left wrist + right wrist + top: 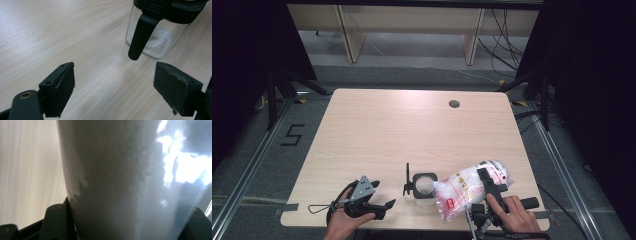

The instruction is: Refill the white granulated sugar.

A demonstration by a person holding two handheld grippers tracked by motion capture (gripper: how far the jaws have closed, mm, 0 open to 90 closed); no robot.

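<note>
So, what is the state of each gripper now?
Left gripper: open, holding nothing.
Right gripper: shut on the bag of white powder.

A black "5" (292, 135) was marked on the grey floor (272, 165) left of the table (412, 130). The bag (469, 187) clamped in the right gripper (493, 192) carried a red label patch with white print, too small to read. No other text was readable.

One clear bag (467, 187) of white grains, one glass jar (424, 186) with a black lid, and two tongs, left (384, 205) and right (484, 176), occupy one tabletop (387, 130).
</note>
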